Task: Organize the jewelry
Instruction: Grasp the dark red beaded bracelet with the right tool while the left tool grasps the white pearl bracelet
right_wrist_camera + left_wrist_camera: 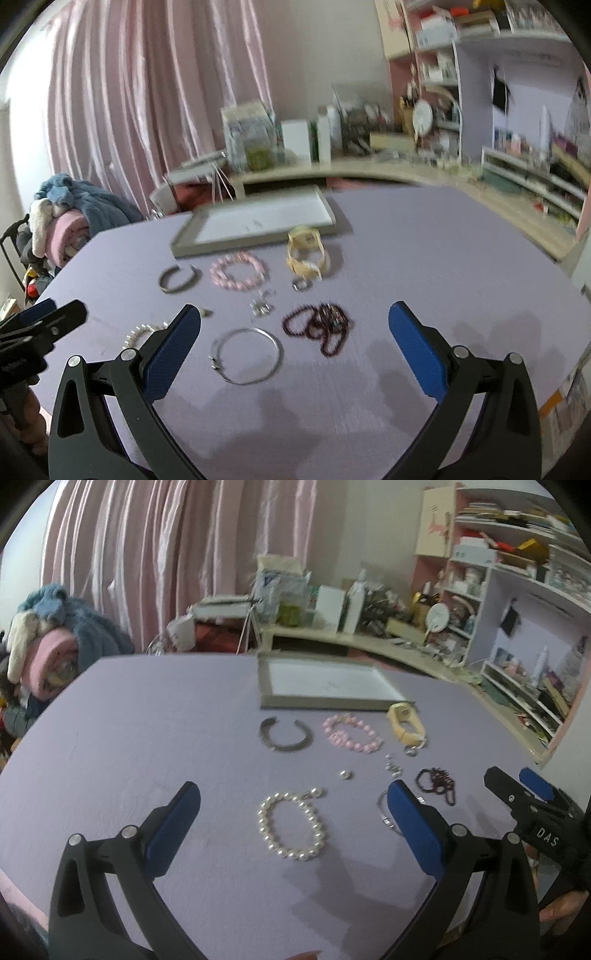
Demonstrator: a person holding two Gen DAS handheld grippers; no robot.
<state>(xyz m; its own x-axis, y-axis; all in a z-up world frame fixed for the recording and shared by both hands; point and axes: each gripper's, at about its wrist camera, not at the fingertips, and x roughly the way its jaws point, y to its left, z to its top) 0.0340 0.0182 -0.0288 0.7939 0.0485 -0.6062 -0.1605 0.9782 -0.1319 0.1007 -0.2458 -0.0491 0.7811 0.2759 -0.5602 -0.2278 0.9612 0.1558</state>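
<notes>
Pearl bracelet (291, 825) lies closest, flat on the purple table (129, 738), dead ahead between my left gripper's (293, 799) fingers, which are spread wide and hold nothing. Loop's long axis runs away from me, clasp at the far end. Right gripper (293, 319) is equally wide and empty, over the silver bangle (246, 356); dark bead strand (321, 326) sits just beyond. Left is the nearer arm for the pearls, I judge. The grey tray (321, 701) waits at the far side, behind the cuff (284, 734), pink bracelet (351, 733) and beige watch (404, 723). Open table to the left; crowded to the right.
</notes>
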